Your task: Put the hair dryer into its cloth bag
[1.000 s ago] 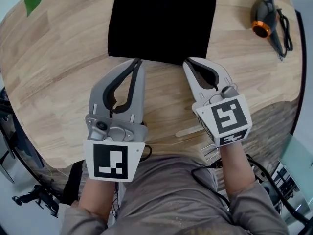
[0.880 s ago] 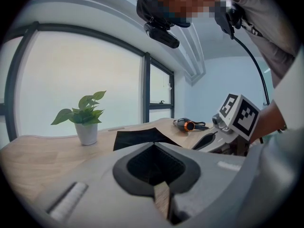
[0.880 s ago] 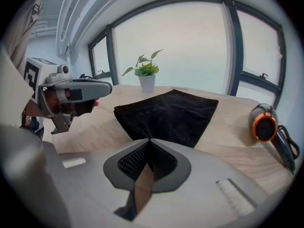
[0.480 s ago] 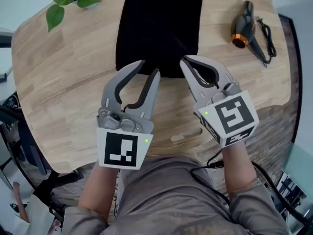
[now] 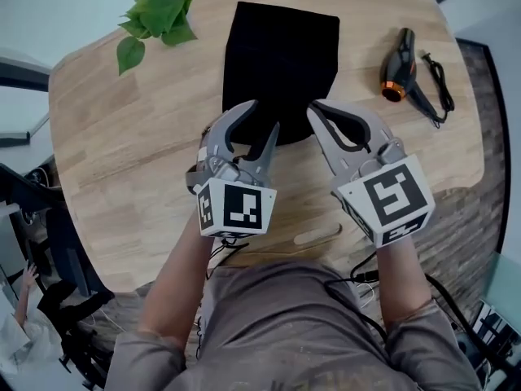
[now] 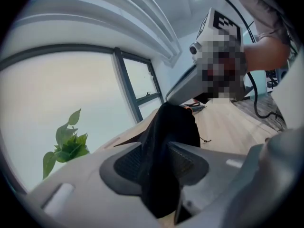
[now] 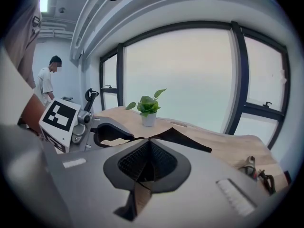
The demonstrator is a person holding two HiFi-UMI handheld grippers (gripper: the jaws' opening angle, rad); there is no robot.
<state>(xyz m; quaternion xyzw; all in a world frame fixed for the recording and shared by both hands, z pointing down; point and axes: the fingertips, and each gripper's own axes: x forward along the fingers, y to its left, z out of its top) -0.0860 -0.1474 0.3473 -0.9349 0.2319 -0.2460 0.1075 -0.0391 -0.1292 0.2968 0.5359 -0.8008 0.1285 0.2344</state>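
L gripper (image 5: 262, 117): clamped on near edge of cloth bag (image 5: 281, 51), left corner side. In left gripper view, black fabric bunched thick btwn both ribbed pads (image 6: 127, 161), running up and away from the tips. Marker cube facing up in head view, gripper body rolled a bit to one side.

R gripper (image 5: 316, 112): jaws together, pinching a thin bit of the same edge w/ almost no gap; in right gripper view, fabric fanning out from the tip to both sides. Opp. gripper in frame at left there, bag edge stretched btwn the two, clear of the tabletop.

Rest of bag: flat on wooden table (image 5: 114, 129), far end pointing away from the person, roughly centre of table.

Hair dryer (image 5: 398, 65): lying on table to the right of the bag, well apart from it and from both grippers; orange ring at nozzle end, black cord (image 5: 438, 76) looped beside it. Not in the bag.

Potted plant (image 5: 156, 15): far left of bag, near table edge.
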